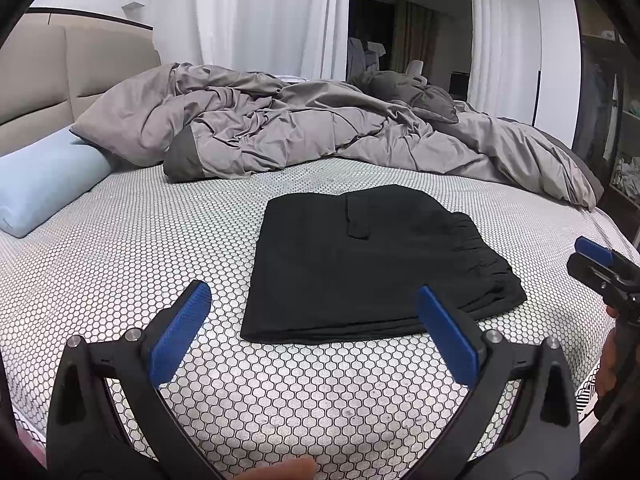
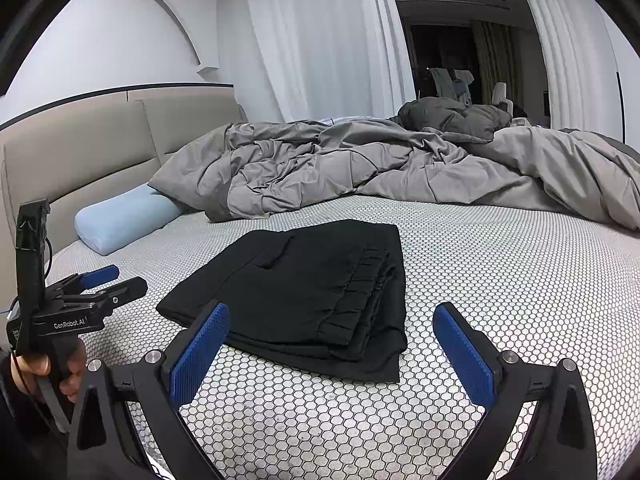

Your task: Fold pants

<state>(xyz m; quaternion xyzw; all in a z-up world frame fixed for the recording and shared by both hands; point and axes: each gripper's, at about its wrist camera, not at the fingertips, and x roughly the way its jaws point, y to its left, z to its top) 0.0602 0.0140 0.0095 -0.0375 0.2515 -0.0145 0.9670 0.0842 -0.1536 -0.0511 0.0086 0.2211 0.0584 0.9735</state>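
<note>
Black pants (image 1: pixel 360 264): laid on the honeycomb-patterned bed (image 1: pixel 160 248) as a compact folded rectangle, waistband stacked along one side. Folding is judged essentially complete; at most, squaring of the layered edges is left. Left gripper (image 1: pixel 314 332): fingers spread wide, nothing held, just short of the near edge. Right gripper (image 2: pixel 332 344): fingers likewise wide and empty. Open mattress is available on all sides; rumpled grey duvet (image 1: pixel 304 128) and blue pillow (image 1: pixel 44 184) are kept well apart.
</note>
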